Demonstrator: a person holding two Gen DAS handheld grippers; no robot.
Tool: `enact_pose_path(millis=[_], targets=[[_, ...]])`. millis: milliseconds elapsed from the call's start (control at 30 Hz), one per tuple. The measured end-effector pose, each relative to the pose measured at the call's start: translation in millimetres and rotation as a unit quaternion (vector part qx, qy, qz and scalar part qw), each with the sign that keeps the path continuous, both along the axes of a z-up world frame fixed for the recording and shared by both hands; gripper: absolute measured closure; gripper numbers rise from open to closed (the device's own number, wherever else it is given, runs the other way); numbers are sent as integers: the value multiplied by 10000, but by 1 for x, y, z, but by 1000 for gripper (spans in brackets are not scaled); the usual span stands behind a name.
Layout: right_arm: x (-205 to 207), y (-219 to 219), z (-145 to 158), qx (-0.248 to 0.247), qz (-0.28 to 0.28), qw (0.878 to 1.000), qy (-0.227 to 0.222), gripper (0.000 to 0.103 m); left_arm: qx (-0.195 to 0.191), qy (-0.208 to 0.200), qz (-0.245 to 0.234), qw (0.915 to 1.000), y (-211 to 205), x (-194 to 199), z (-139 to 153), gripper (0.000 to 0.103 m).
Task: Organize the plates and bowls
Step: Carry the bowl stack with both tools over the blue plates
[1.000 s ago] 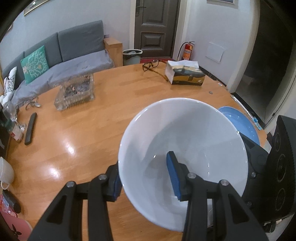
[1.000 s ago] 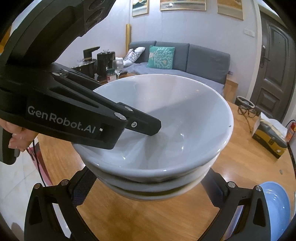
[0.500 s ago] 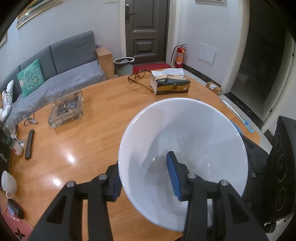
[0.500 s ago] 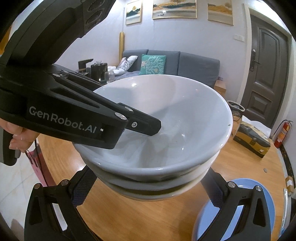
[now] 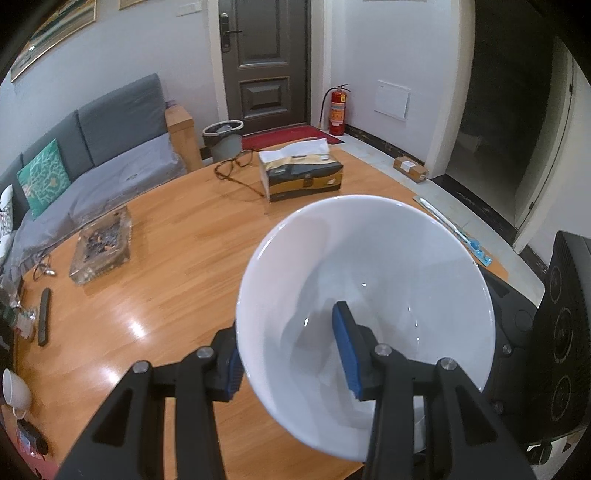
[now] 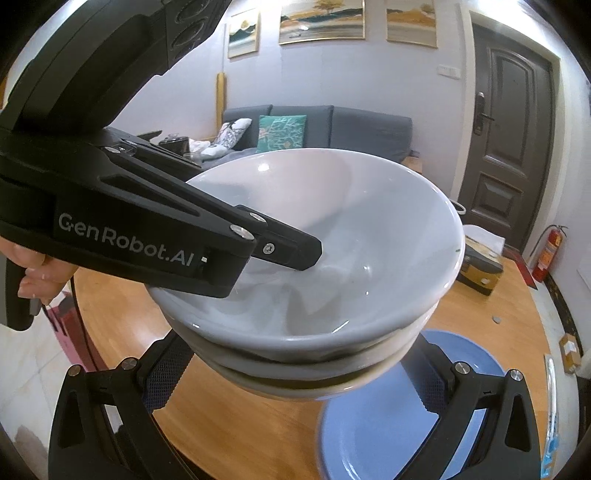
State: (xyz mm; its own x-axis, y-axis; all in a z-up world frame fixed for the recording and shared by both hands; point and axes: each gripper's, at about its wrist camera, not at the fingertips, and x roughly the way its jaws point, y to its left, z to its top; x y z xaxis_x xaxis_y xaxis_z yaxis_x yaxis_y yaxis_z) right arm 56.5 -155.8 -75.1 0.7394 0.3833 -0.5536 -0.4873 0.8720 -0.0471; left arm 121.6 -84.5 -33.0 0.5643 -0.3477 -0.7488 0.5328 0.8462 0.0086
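Wooden desk (image 5: 155, 280) carrying blue plate (image 6: 373, 443) near its edge; above it, stacked white bowls (image 6: 332, 236), left hand-held gripper (image 5: 291, 354) pinching top bowl's rim, right hand-held gripper (image 6: 299, 384) clamping the stack's outer walls; tissue box (image 5: 301, 175) at far edge.

Both wrist cams close on shared white bowl (image 5: 369, 280) (image 6: 332, 236) — opposite sides.

White bowls (image 6: 332, 229): 2, nested. Blue plate (image 6: 388, 439): 1. Tissue box (image 5: 301, 175): 1. Glasses (image 5: 234, 168): 1 pr on worktop (image 5: 166, 288). Glass ashtray (image 5: 101, 245): 1. Remote (image 5: 44, 321): 1. White mug (image 5: 14, 387): 1. Fire extinguisher (image 5: 337, 109): 1. Wall pics (image 6: 321, 20): 3. Grippers: 2, left gripper (image 5: 291, 347), right gripper (image 6: 299, 373).
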Motion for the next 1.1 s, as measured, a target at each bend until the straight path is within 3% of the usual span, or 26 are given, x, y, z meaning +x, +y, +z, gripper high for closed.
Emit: enact_pose_path(millis=[1100], targets=[[-6,-88,-4,124,-665,9977,82,2,137,117,-558,9983,-106,13,-10,63]])
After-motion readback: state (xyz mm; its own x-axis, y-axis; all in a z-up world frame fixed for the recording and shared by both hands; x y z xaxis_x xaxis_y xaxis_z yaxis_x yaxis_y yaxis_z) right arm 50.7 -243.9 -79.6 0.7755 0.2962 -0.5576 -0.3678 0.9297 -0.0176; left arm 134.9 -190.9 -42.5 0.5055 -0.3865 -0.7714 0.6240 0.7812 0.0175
